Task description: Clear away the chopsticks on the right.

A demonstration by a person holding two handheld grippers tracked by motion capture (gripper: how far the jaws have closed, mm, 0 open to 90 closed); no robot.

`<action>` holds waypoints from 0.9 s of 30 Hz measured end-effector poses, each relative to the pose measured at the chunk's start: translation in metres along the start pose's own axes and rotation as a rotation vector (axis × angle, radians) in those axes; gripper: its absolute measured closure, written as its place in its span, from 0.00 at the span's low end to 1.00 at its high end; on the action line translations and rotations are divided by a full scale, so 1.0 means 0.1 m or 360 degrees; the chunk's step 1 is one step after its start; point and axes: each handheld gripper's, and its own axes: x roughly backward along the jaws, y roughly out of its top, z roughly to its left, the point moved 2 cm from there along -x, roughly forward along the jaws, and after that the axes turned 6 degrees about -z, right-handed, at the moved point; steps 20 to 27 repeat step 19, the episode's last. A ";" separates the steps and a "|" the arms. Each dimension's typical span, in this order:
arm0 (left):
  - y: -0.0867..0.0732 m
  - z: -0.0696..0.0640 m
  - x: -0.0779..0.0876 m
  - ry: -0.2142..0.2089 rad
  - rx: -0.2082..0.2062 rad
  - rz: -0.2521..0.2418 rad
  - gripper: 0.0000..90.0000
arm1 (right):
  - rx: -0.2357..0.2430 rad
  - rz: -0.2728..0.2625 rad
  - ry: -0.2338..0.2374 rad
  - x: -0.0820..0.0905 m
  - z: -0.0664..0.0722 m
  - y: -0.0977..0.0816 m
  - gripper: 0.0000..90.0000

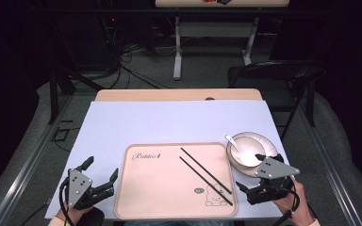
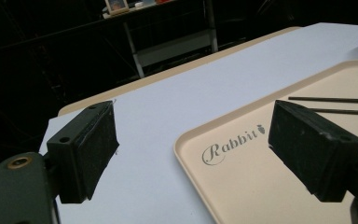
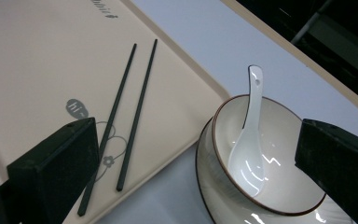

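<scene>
1. Left gripper sits at the near left of the table, just left of the tray. Jaws wide apart, nothing between them; in the left gripper view the gap spans the tray's left edge and its "Rabbit" print.
2. Right gripper sits at the near right, beside the tray's right edge and just in front of the bowl. Jaws apart, holding nothing; in the right gripper view the bowl's near rim lies between them.
3. Bowl rests on a plate, right of the tray, on the pale sheet.
4. White spoon lies in the bowl, handle leaning over the far rim.
5. Two black chopsticks lie side by side on the tray, diagonal, close but apart.
</scene>
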 end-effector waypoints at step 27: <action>0.00 0.00 -0.01 -0.0006 0.0006 -0.0001 0.17 | -0.0165 -0.0159 -0.0012 0.19 0.10 -0.47 0.00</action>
